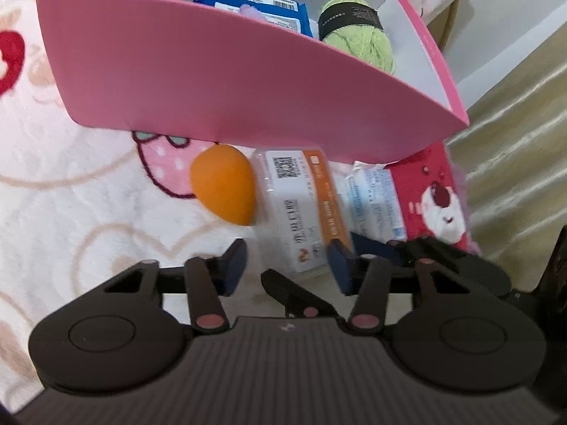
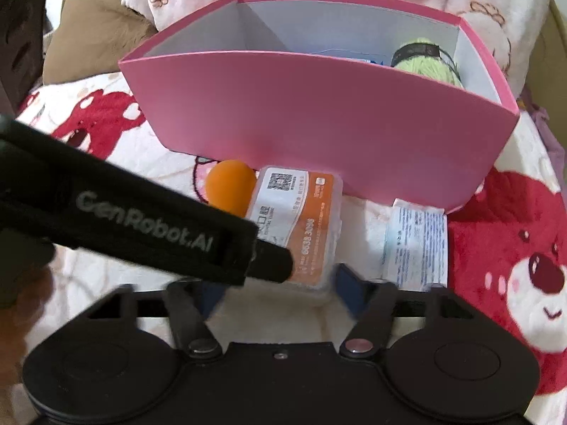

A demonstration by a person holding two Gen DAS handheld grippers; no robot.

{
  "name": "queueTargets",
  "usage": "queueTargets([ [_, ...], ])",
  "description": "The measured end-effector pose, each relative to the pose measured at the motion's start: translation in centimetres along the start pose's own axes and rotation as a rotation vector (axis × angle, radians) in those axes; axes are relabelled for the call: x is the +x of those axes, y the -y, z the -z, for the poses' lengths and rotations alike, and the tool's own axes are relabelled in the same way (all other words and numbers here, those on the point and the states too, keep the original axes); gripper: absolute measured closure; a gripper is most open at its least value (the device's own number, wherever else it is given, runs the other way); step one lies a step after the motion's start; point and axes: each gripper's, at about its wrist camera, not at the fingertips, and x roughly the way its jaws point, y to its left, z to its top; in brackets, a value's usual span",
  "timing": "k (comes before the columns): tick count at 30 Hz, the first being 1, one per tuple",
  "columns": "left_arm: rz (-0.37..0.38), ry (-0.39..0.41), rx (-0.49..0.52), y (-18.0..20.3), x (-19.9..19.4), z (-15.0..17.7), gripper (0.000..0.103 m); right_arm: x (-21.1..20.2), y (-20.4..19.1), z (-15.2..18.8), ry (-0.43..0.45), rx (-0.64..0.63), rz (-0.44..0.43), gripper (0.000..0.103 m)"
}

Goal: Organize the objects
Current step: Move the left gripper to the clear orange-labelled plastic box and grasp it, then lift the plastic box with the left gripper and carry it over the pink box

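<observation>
A white and orange packet (image 1: pixel 301 212) lies on the blanket in front of the pink box (image 1: pixel 230 81). My left gripper (image 1: pixel 287 265) straddles its near end, the right pad at the orange edge and the left pad apart from it. My right gripper (image 2: pixel 280 294) also straddles this packet (image 2: pixel 304 226) from the near side, open, its left pad clear of it. The left tool's black casing (image 2: pixel 141 219) crosses in front. An orange egg-shaped sponge (image 1: pixel 223 184) lies left of the packet. A white leaflet pack (image 1: pixel 375 205) lies to its right.
The pink box (image 2: pixel 319 113) holds a blue wipes pack (image 1: pixel 248 3) and a green yarn ball (image 1: pixel 358 35). Its left half shows only white wall in the right wrist view. Everything rests on a soft pink and red bear-print blanket (image 2: pixel 514 248). A beige cushion (image 2: pixel 92 35) lies behind at the left.
</observation>
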Motion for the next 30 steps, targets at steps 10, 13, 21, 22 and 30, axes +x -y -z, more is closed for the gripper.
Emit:
queueTargets([
  [10, 0.058, -0.082, -0.051, -0.2, -0.5, 1.9, 0.062, -1.9, -0.6, 1.7, -0.110, 0.049, -0.016, 0.036],
  [13, 0.040, -0.065, -0.071, -0.6, -0.2, 1.9, 0.055, -1.7, -0.5, 2.1, -0.111, 0.073, -0.015, 0.035],
  [21, 0.046, -0.028, -0.016, 0.0, 0.5, 1.7, 0.059, -0.3, 1.4, 2.5, -0.097, 0.213, -0.026, 0.024],
  [22, 0.042, -0.025, -0.003, 0.2, 0.4, 1.8, 0.060, -0.5, 1.4, 2.5, -0.092, 0.218, -0.027, 0.027],
  [30, 0.058, -0.034, 0.067, 1.0, -1.3, 2.2, 0.064, -2.1, 1.0, 1.5, -0.119, 0.224, -0.031, 0.037],
])
